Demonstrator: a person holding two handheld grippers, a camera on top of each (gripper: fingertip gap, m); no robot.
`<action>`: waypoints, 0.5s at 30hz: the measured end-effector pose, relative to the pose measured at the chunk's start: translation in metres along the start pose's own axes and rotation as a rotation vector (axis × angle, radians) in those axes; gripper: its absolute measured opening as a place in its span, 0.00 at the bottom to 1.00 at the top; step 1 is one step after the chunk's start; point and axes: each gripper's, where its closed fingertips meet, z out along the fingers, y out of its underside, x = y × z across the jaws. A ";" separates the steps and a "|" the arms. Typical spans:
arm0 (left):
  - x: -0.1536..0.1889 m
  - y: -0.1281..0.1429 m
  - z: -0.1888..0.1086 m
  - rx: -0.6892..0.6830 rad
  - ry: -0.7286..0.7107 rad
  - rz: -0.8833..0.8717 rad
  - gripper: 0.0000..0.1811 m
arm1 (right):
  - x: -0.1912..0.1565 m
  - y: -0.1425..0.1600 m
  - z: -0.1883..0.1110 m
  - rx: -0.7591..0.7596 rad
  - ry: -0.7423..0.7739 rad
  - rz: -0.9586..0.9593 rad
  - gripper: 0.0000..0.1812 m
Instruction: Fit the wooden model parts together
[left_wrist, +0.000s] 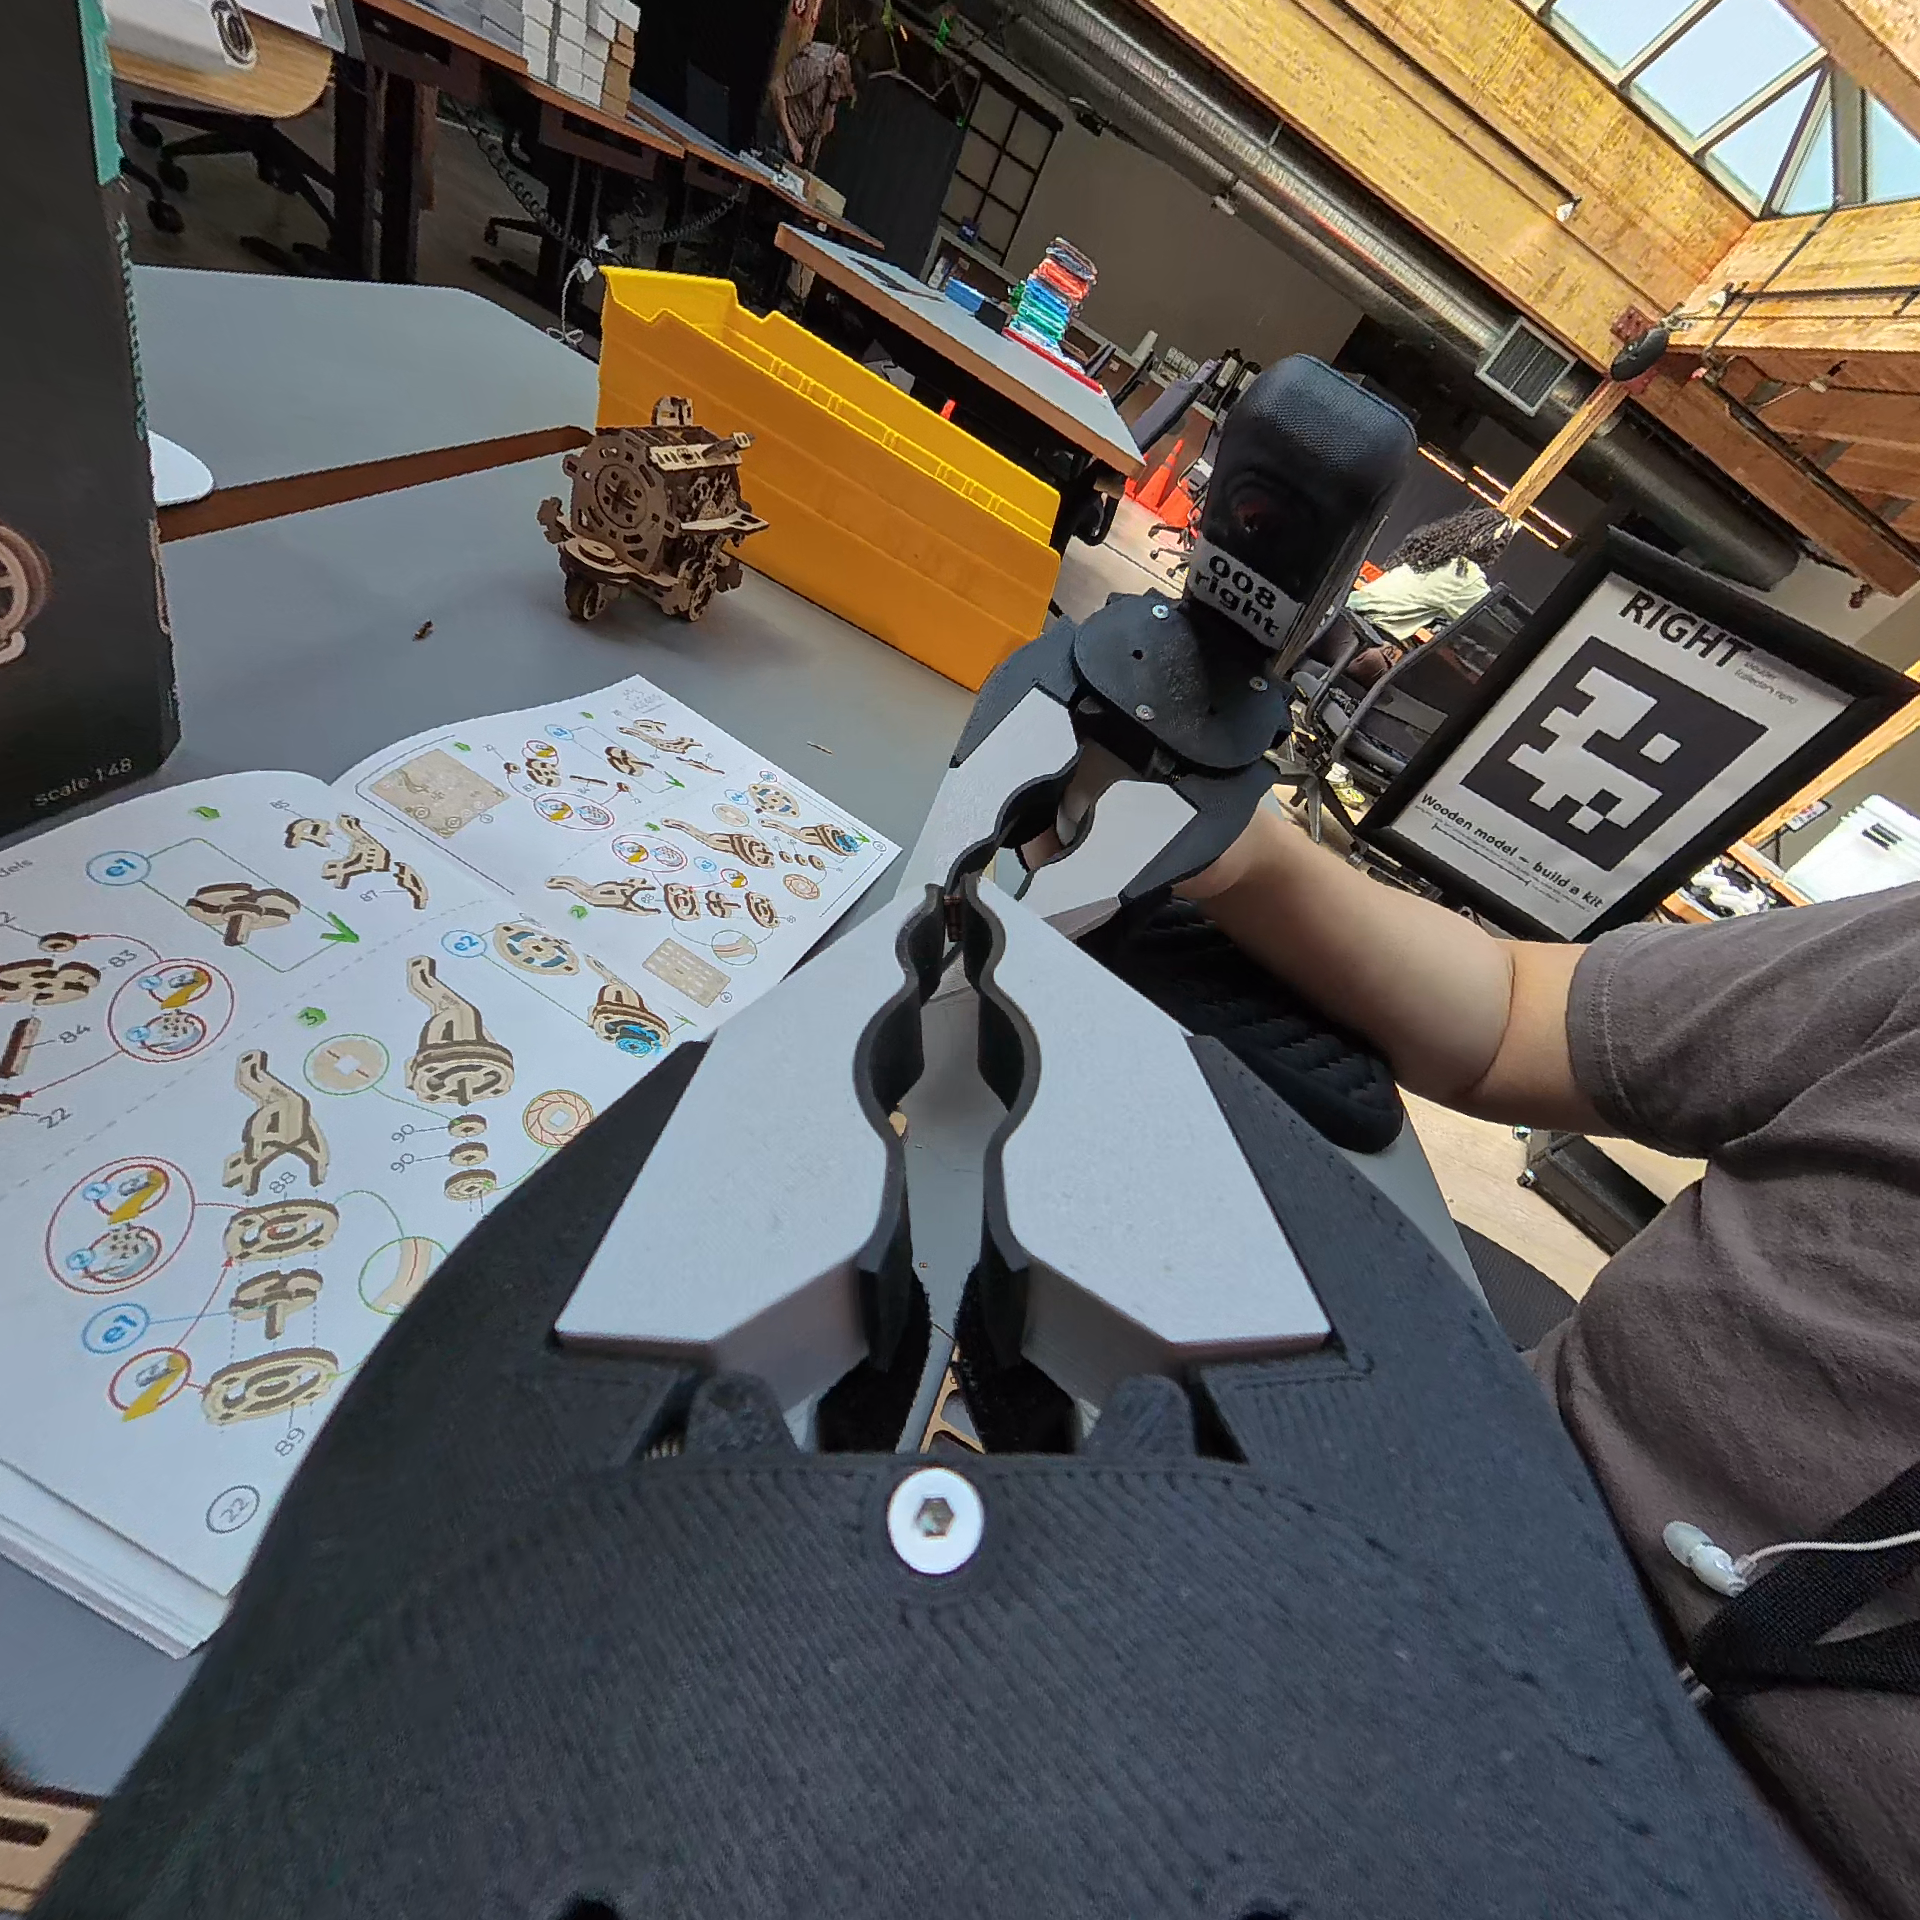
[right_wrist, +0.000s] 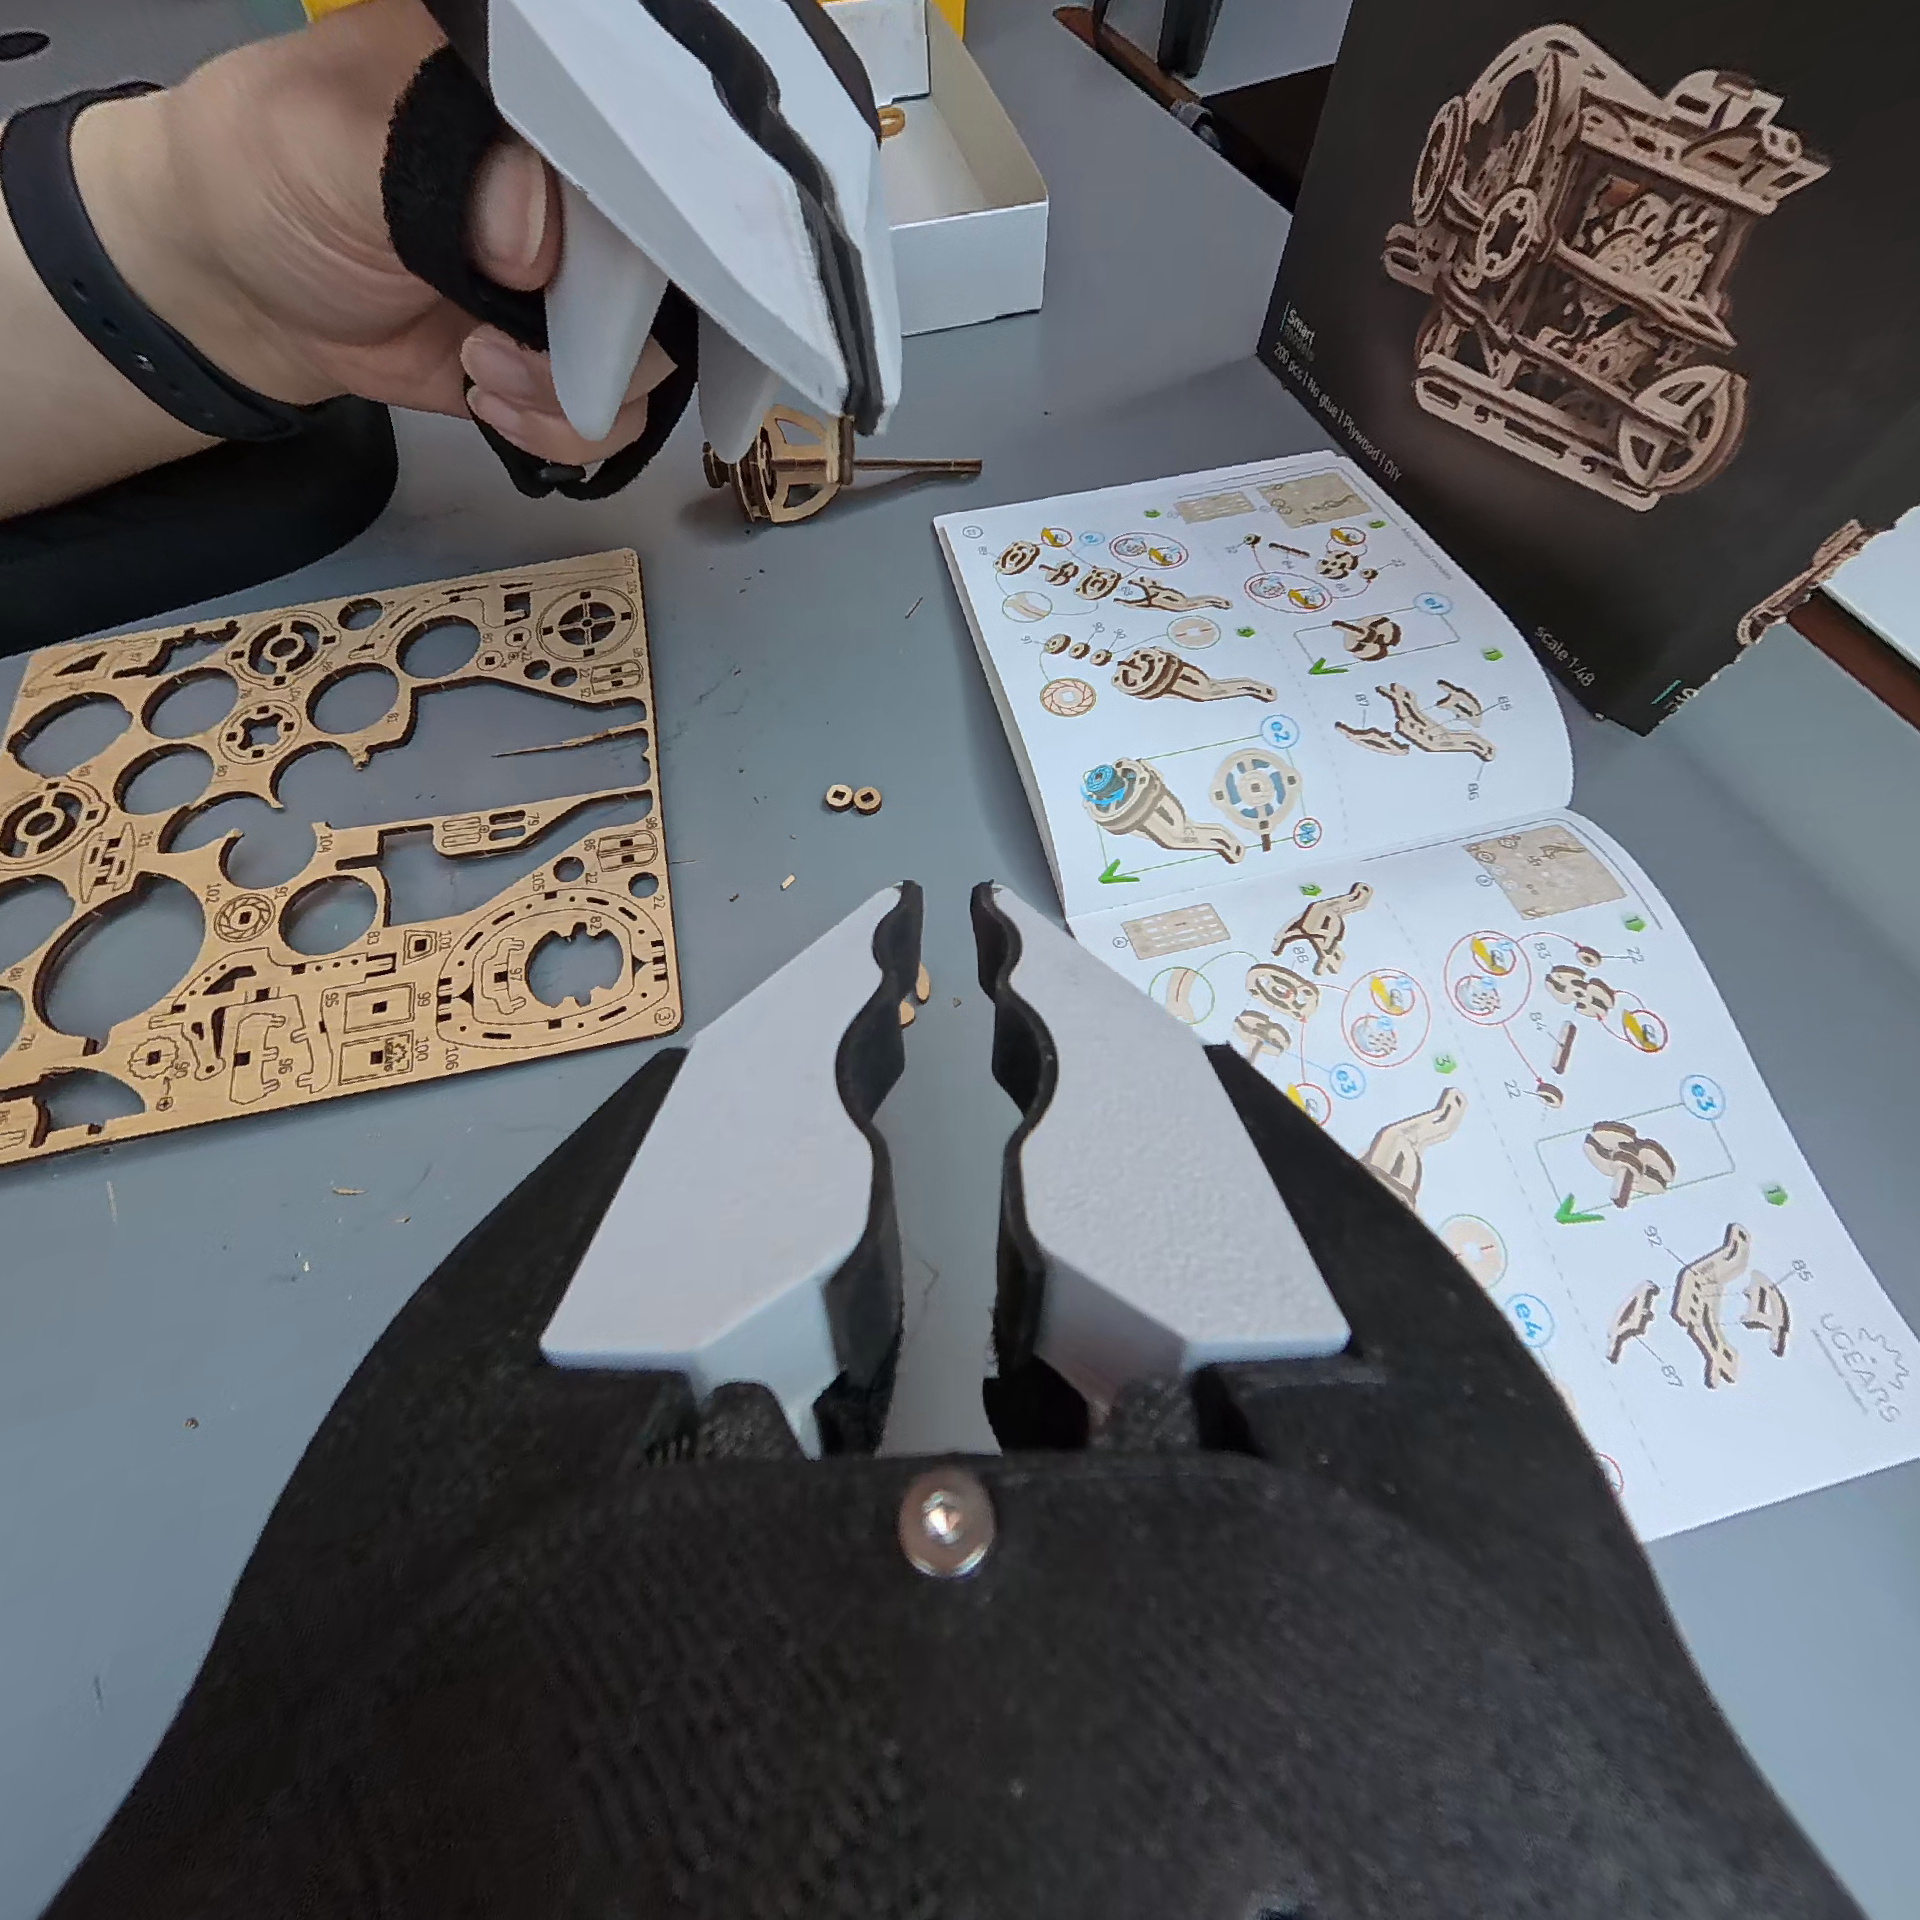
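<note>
My left gripper (left_wrist: 956, 914) is shut on the rim of a small wooden wheel assembly (right_wrist: 779, 473) with a thin stick out to its right. It holds the piece low over the grey table (right_wrist: 790, 665); only a brown sliver shows between its tips in the left wrist view. In the right wrist view it (right_wrist: 862, 416) reaches in from the top. My right gripper (right_wrist: 945, 904) is slightly open and empty, above small loose wooden bits (right_wrist: 914, 997). It also shows in the left wrist view (left_wrist: 1049, 873). Two tiny wooden rings (right_wrist: 854, 798) lie between the grippers.
A punched-out plywood sheet (right_wrist: 312, 831) lies left, an open instruction booklet (right_wrist: 1351, 935) right. The black kit box (right_wrist: 1610, 312) stands behind the booklet, a white tray (right_wrist: 966, 208) at the back. The part-built model (left_wrist: 649, 520) stands by a yellow bin (left_wrist: 831, 488). Left tips to right tips: about 8 cm. The part-built model (left_wrist: 649, 520) sits 25 cm or so from the ends of my right fingers.
</note>
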 end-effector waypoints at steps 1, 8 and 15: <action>0.000 0.000 0.000 0.001 0.000 0.000 0.00 | 0.002 -0.002 -0.002 0.011 0.014 -0.001 0.05; 0.000 -0.001 0.000 0.001 -0.001 0.002 0.00 | 0.030 -0.028 -0.030 0.193 0.152 0.050 0.03; 0.000 0.003 0.003 -0.018 -0.003 0.007 0.01 | 0.051 -0.033 -0.050 0.249 0.264 0.069 0.01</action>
